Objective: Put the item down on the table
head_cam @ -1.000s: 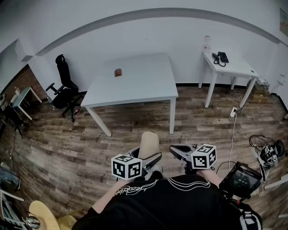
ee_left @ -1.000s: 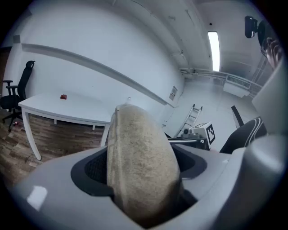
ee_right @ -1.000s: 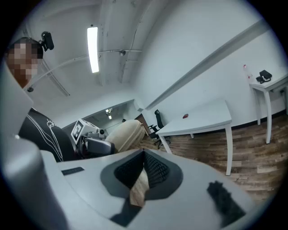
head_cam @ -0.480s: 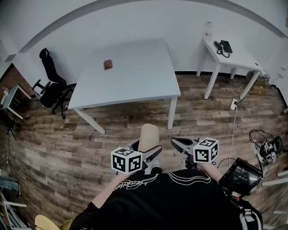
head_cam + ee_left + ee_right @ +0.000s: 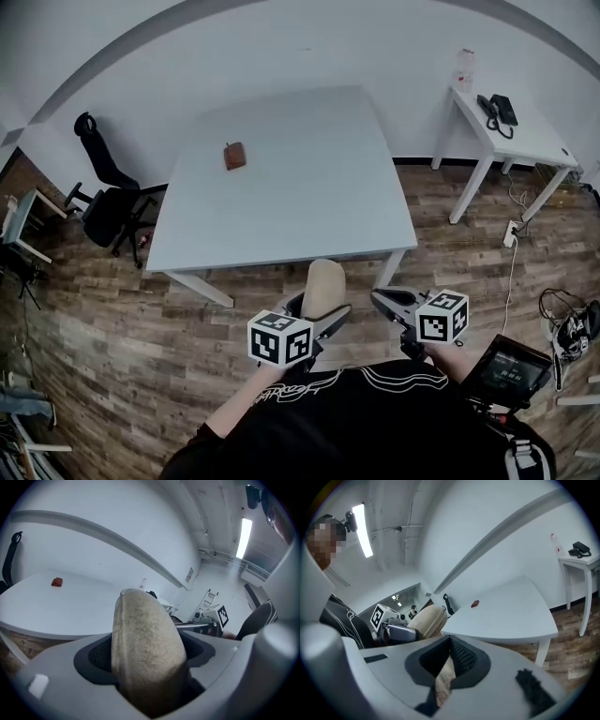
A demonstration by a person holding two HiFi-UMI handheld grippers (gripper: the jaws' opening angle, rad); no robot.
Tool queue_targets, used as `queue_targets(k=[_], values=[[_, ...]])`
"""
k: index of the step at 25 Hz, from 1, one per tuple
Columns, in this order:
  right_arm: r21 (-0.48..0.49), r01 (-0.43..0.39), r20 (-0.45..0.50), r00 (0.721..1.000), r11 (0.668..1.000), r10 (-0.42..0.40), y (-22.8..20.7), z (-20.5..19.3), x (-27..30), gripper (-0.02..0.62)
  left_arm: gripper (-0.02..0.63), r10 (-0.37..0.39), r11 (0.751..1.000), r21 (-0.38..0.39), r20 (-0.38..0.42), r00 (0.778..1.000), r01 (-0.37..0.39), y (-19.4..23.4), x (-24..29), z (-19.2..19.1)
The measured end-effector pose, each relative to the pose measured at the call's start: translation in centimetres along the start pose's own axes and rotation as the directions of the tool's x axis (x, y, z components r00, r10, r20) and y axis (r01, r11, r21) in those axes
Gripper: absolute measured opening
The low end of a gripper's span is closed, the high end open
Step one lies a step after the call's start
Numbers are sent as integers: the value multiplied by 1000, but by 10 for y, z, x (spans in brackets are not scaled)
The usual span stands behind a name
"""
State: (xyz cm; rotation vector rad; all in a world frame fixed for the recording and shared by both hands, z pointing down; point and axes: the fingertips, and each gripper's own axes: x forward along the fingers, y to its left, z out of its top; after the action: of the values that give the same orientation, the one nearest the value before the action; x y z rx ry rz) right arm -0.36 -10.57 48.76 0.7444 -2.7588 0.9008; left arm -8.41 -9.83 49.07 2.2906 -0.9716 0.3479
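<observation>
A beige oblong item (image 5: 324, 284) stands upright between the jaws of my left gripper (image 5: 321, 306), which is shut on it. In the left gripper view the item (image 5: 145, 648) fills the space between the jaws and hides the fingertips. The large white table (image 5: 281, 197) lies just ahead of both grippers, and a small reddish-brown object (image 5: 234, 155) rests on its far left part. My right gripper (image 5: 386, 302) hovers beside the left one, shut with nothing in it. The right gripper view shows the table (image 5: 506, 613) and the beige item (image 5: 424, 618) to its left.
A black office chair (image 5: 105, 199) stands left of the table. A small white side table (image 5: 511, 141) with a phone (image 5: 502, 109) is at the back right. Cables (image 5: 568, 323) lie on the wood floor at right, and a screen device (image 5: 506, 370) hangs near my right hip.
The table has come nearer and now sits directly ahead of the grippers. Both grippers keep their places in front of the body, the left still holding the beige item.
</observation>
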Motion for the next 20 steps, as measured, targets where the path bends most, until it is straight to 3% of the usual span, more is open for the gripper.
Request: queue_targets(k=[9,20], values=[[-88,17,0,1000,996,-17,-26,41,37,5,413,24,998,50,41,999,-26,52,16,47],[-10,-16,-18,1000,1000,15,-95,69,59,5,413,101,993,68,-10,995,-100,118,96,87]])
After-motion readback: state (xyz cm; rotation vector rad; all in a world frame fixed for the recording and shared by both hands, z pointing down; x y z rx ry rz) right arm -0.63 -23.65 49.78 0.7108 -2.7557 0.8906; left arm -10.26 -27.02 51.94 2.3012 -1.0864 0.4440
